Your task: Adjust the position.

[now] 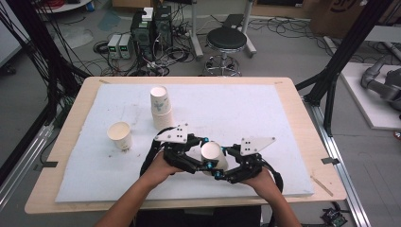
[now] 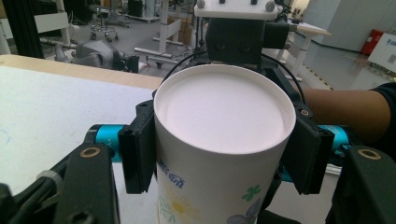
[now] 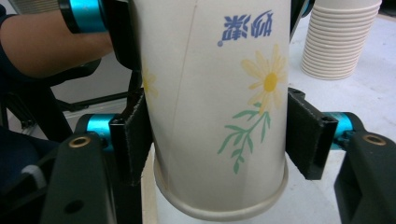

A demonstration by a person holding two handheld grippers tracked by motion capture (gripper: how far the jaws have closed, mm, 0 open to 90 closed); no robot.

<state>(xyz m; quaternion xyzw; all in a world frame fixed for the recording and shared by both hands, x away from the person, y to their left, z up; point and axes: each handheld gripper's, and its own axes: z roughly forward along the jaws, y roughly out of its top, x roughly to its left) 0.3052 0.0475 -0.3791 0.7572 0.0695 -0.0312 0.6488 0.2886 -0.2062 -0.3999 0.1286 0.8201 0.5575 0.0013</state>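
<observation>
A white paper cup [image 1: 213, 156] printed with flowers is held upside down, base up, just above the white mat [image 1: 265, 109] near the table's front edge. My left gripper [image 1: 206, 152] comes in from the left and is shut on the cup [image 2: 224, 121], one pad on each side just below the base. From the right, my right gripper [image 1: 226, 161] is shut on the same cup [image 3: 210, 93], its pads [image 3: 133, 135] pressing the wall a little above the rim. Both hands sit close together behind the grippers.
A stack of upside-down paper cups [image 1: 161, 106] stands at the mat's back left, also seen as a stack [image 3: 338, 42] in the right gripper view. A single upright cup [image 1: 119, 135] stands left of it. The mat lies on a wooden table [image 1: 302, 118]; a stool [image 1: 226, 42] and cables are on the floor beyond.
</observation>
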